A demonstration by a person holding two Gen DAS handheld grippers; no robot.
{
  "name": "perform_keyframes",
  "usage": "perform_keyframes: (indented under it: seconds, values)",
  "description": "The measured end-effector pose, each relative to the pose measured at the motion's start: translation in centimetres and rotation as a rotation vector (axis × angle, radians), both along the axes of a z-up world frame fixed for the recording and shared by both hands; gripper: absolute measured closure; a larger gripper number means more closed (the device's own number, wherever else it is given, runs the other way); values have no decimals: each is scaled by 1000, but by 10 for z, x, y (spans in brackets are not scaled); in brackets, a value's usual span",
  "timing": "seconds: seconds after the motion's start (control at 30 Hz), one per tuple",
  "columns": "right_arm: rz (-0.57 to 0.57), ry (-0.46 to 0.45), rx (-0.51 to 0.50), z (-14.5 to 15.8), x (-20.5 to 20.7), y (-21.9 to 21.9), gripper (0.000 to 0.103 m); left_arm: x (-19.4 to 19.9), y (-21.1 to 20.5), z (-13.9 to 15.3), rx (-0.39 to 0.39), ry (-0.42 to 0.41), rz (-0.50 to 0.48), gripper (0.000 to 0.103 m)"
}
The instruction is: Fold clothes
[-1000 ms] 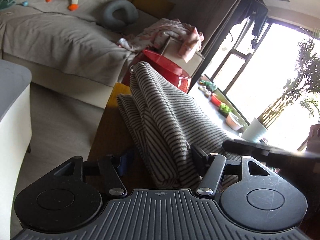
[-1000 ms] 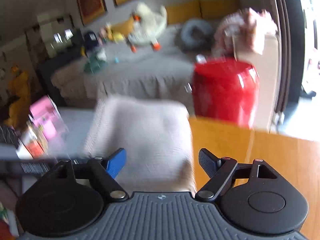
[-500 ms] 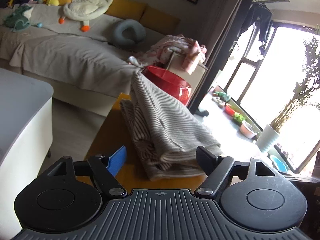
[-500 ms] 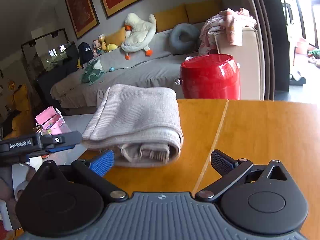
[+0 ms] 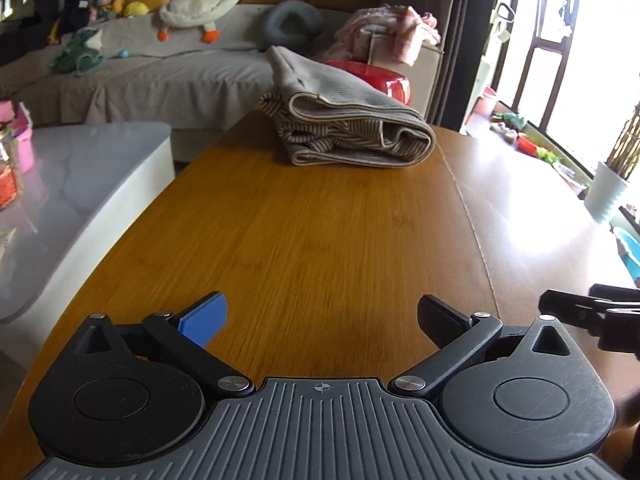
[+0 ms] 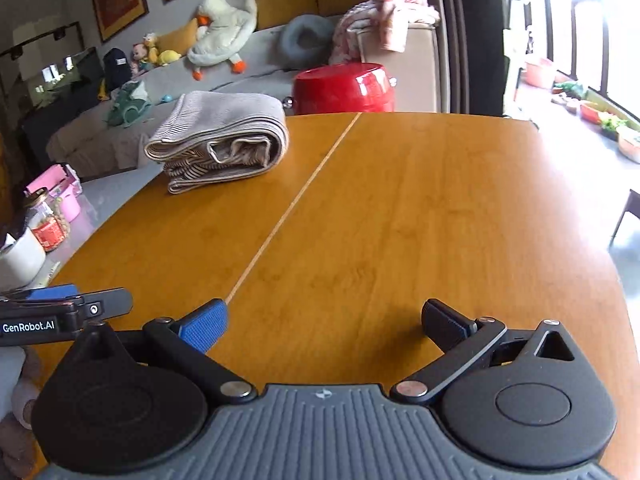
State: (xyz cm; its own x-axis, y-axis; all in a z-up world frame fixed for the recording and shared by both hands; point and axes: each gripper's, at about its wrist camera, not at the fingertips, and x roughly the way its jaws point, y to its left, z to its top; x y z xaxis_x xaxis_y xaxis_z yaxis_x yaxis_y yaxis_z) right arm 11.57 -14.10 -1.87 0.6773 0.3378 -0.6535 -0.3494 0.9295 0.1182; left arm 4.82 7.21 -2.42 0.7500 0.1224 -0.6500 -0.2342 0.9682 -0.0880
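The striped garment lies as a compact folded bundle, several layers deep, at the far left end of the wooden table. In the right wrist view the same garment sits left of the table's centre seam, its rolled edge facing the camera. It lies as the task asks; whether folding here produced that cannot be established.

The left gripper hangs over bare tabletop at the near end, jaws spread wide, nothing between them. The right gripper is in like state: wide apart, empty, well short of the bundle.

No other garment shows on the table. A pink heap rests on the sofa arm; whether it belongs to the task cannot be told. On this evidence, the 1 visible item is folded.
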Motion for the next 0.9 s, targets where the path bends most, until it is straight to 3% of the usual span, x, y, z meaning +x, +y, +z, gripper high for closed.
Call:
perform_keyframes:
  seconds: [0.2, 0.53, 0.9]
  values:
    - [-61, -16, -109, -4, -7, -2, 0, -9, -11, -2, 36, 24, 59, 0]
    - [-31, -27, -104, -7, 10, -4, 0, 3, -21, -4, 84, 50, 103, 0]
    - [-26, -30, -98, -7, 8, -5, 0, 6, -21, -4, 87, 51, 106, 0]
